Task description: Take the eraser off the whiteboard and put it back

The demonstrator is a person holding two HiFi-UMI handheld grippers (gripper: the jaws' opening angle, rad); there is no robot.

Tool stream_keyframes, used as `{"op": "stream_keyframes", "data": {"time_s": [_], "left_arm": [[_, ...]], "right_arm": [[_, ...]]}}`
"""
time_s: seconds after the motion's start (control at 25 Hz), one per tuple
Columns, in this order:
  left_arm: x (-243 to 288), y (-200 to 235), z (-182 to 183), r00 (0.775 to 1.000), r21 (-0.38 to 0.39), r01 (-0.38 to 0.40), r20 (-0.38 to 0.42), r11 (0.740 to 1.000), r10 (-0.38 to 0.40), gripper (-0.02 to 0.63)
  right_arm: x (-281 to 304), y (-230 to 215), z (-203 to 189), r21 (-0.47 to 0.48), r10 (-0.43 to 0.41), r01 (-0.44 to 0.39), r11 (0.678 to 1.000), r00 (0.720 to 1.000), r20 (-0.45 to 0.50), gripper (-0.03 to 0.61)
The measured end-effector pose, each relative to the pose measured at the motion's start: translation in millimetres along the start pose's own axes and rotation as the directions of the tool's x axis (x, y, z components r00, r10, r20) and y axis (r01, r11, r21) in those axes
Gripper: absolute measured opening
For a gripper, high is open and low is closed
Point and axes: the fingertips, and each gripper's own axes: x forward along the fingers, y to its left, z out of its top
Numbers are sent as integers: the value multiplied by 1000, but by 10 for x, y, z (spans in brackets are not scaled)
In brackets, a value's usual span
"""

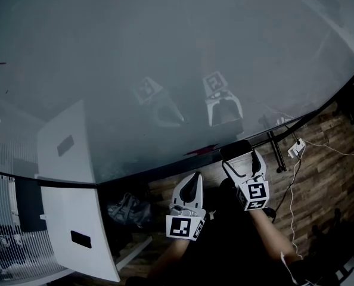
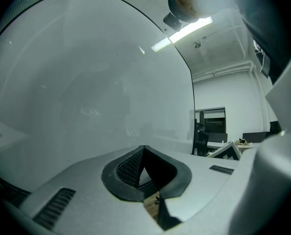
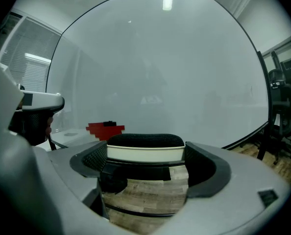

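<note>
The big whiteboard (image 1: 165, 52) fills most of the head view and faces both gripper views (image 2: 86, 82) (image 3: 160, 58). My right gripper (image 1: 241, 161) is just below the board's lower edge, shut on the eraser (image 1: 235, 149). In the right gripper view the eraser (image 3: 145, 142), black felt over a white band, spans the gap between the pads of the right gripper (image 3: 145, 155). My left gripper (image 1: 192, 179) hangs a little lower to the left, shut with nothing in it; its pads (image 2: 131, 168) meet at the tip.
A red object (image 3: 105, 129) sits at the board's lower edge (image 1: 202, 151), left of the eraser. A white panel (image 1: 67, 142) stands at left. A dark bag (image 1: 126, 210) lies on the wooden floor (image 1: 320, 165); cables and a plug strip (image 1: 296, 148) at right. An office chair (image 3: 278, 111) stands right.
</note>
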Motion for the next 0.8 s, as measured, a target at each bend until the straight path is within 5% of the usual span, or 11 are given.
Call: {"op": "stream_keyframes", "data": {"time_s": [0.8], "left_arm": [[94,76,-267,1000,-8,9,-14,1000,-9,6]], "right_arm": [[216,-7,-288,-21,-7,7,1000,999,-32,511]]}}
